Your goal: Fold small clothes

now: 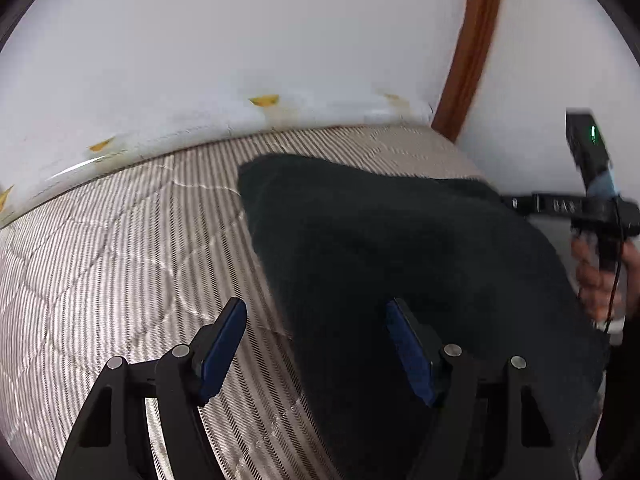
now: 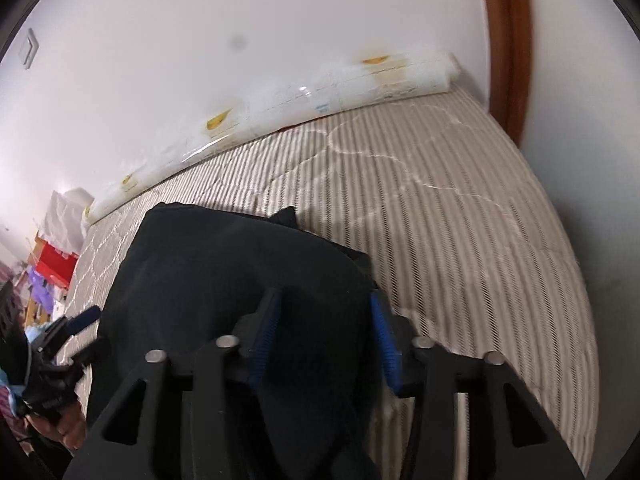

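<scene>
Seemingly, right tool point(image 2: 324, 344) astride garment point(image 2: 224, 280).

1 dark garment point(image 1: 400, 248), 2 hand-held grippers, 1 mattress point(image 1: 120, 240).

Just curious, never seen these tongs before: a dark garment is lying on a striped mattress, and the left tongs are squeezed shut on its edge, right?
Not quite. The left tongs are open, with striped mattress showing between the fingers, as the left wrist view shows. The rest holds: the dark garment does lie on the striped mattress.
</scene>
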### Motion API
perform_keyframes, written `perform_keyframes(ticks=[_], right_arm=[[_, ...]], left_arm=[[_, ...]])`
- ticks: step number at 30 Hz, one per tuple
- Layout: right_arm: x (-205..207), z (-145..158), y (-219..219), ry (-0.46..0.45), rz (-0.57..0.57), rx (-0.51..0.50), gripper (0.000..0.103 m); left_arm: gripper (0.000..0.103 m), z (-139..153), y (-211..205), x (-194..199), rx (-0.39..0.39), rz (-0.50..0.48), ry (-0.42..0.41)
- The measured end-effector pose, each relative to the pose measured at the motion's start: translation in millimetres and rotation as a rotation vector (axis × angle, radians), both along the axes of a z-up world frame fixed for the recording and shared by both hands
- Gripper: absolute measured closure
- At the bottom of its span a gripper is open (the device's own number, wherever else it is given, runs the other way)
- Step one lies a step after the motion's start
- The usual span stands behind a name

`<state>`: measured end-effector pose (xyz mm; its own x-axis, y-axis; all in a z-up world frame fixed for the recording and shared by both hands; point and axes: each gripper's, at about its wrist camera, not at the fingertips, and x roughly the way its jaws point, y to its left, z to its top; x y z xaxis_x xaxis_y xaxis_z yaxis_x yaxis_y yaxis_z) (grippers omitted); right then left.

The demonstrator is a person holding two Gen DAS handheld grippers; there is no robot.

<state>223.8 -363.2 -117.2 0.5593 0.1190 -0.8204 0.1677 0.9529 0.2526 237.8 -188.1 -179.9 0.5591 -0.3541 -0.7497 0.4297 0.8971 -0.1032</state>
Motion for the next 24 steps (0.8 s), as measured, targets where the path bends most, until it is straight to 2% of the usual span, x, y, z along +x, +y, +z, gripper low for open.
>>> perform_keyframes(ticks=[1,2,4,5,6,10,12,16,18,21,24], right_arm=[[1.1,1.5,4.7,-0.015,0.024,-0.023,0.095],[1.3,7.6,12.4,-0.053,0.068,-0.058,0.095],[-6.1,25.5,24.4,-0.180,0.086,-0.165,0.096],[-9.9,33.2,26.1,-0.241,0.084,-0.188,0.096],[-9.1,34.6,23.4,-0.258,0.056,-0.192,0.096],[12.8,-7.5,17.9,-0.066,0.012,-0.205,0.095],[8.0,-7.8,24.5,-0.074,0.020,-0.248,0.093],[-11.9,19.0,28.7,-0.100,-0.015,-0.269,0.084],[-28.4,32.2,30.6,-0.118,-0.006,-0.277,0.084],[-60.3,44.4,37.3,-0.141,0.015,-0.257,0.082],[-88.2,41.8,47.9,-0.150,0.050,-0.233,0.078]], left_arm=[[0.032,-2.0,-1.0,-0.3,0.004,-0.005,0.002],[0.032,-3.5,-1.7,-0.1,0.005,-0.007,0.004],[0.032,-5.2,-0.9,0.2,-0.006,-0.007,0.008],[0.032,-5.3,-0.2,0.4,-0.012,-0.006,0.011],[0.032,-5.2,0.6,0.2,-0.019,-0.005,0.014],[0.032,-4.1,-1.4,-2.6,-0.015,-0.006,0.012],[0.032,-2.8,-1.5,-5.1,-0.006,0.002,0.004],[0.032,0.2,3.1,-12.6,-0.018,0.010,0.008],[0.032,2.0,5.7,-17.9,-0.023,0.011,0.005],[0.032,4.0,7.5,-28.9,-0.025,0.010,0.005],[0.032,4.8,7.6,-44.7,-0.027,0.001,0.007]])
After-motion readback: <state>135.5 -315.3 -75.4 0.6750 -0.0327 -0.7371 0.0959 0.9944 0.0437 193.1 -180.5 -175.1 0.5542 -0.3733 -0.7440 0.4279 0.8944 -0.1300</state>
